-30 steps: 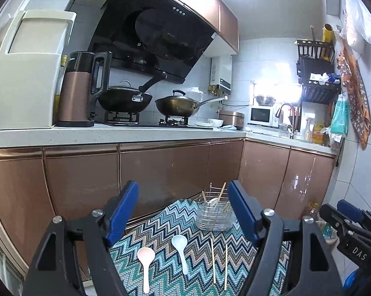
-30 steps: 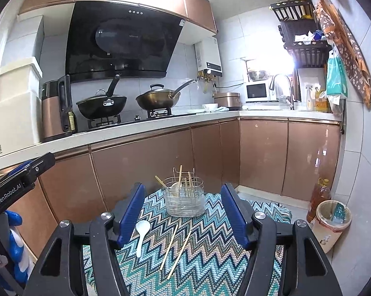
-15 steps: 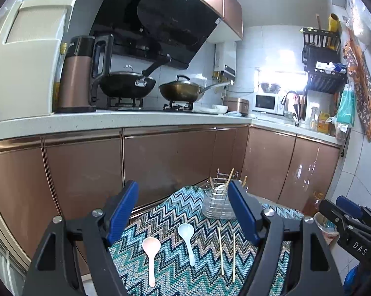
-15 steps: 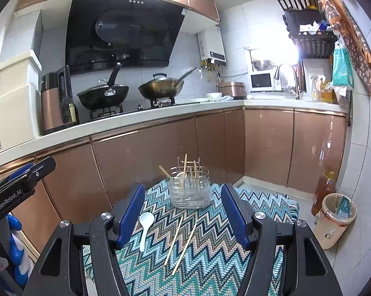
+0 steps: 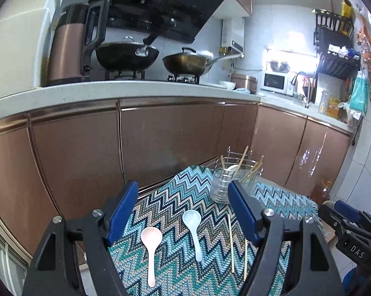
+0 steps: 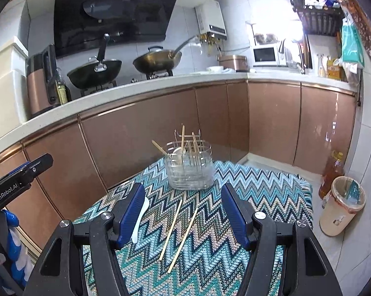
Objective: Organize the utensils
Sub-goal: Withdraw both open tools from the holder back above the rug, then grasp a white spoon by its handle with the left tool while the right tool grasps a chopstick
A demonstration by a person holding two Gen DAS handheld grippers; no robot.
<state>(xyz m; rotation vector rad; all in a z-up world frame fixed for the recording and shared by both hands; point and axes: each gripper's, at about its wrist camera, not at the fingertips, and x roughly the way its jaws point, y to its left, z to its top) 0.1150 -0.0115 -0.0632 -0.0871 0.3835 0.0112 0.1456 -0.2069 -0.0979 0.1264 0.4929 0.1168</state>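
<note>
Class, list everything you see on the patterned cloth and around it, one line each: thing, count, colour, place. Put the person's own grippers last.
spoons: two, pinkish-white and white, lying loose on the cloth, left part
chopsticks: two, pale wood, lying side by side right of the spoons
utensil holder: one, clear with wire frame, far end of the cloth, holding chopsticks and a spoon
cloth: one, teal zigzag, covering the table
woks: two, black and bronze, on the stove
bin: one, beige, on the floor at right
left gripper: black with blue pads, open, above the spoons
right gripper: same colours, open, above the chopsticks
</note>
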